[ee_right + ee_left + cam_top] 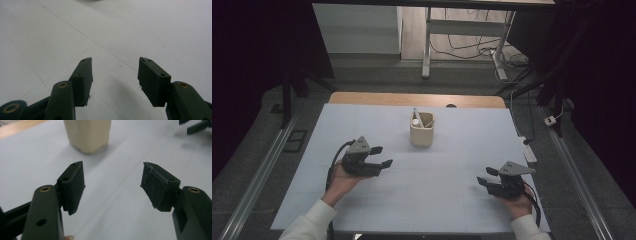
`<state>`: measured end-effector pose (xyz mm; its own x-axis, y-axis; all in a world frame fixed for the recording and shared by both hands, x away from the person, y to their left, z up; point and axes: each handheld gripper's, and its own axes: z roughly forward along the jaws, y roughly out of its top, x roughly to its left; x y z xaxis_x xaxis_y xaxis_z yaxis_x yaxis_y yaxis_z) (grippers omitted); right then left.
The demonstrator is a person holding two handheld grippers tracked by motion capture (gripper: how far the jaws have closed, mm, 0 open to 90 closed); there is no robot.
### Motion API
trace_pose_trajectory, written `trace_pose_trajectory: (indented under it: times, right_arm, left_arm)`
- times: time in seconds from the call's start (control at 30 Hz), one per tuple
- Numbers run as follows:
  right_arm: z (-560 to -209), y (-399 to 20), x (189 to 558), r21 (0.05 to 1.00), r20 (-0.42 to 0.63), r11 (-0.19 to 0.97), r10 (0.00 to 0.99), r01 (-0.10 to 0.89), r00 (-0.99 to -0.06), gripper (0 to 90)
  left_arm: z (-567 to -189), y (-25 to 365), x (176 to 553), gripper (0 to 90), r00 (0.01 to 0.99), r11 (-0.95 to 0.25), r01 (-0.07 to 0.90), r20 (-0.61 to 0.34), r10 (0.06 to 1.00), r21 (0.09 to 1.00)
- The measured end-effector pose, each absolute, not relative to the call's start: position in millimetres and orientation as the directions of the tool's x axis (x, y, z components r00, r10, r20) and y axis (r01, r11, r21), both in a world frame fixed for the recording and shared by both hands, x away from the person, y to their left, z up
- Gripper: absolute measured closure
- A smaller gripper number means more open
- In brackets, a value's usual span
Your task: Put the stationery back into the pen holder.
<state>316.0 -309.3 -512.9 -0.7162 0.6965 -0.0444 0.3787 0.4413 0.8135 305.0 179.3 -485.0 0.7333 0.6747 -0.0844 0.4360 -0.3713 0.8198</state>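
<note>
No writing can be read on anything here. A cream cup (422,131) stands upper centre on the white mat (422,200), with a white marker (416,119) upright in it. The left gripper (381,156) hovers at lower left, jaws spread wide with nothing between them — in its own view the cup (87,135) sits at the top, well apart. The right gripper (484,177) rests near the mat's lower right edge, jaws also wide — bare mat lies between the two.

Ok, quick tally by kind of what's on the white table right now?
Cream plastic holder cup: 1
White pen-like sticks standing in it: 2, as far as I can tell
Handheld black grippers: 2, left and right
Total: 5
</note>
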Motion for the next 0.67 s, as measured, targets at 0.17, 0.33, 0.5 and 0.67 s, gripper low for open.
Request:
trace_pose_trajectory:
  times: [0.17,0.33,0.5,0.67]
  right_arm:
    - [-512,-310,316,0.819,-0.039,0.438,0.687,0.371,-0.726,44.5]
    - [-512,-311,316,0.82,-0.041,0.44,0.683,0.366,-0.729,44.5]
    - [-511,-310,315,0.823,-0.046,0.443,0.678,0.357,-0.734,44.5]
    - [-510,-310,314,0.822,-0.053,0.449,0.672,0.35,-0.739,44.5]
  left_arm:
    - [-496,197,282,32.6,0.708,-0.373,0.469,-0.088,0.701,0.801]
    - [-503,208,268,31.8,0.694,-0.368,0.484,-0.092,0.714,0.794]
    - [-505,211,266,31.2,0.688,-0.366,0.489,-0.092,0.72,0.792]
    - [-506,212,266,30.9,0.689,-0.367,0.486,-0.089,0.719,0.793]
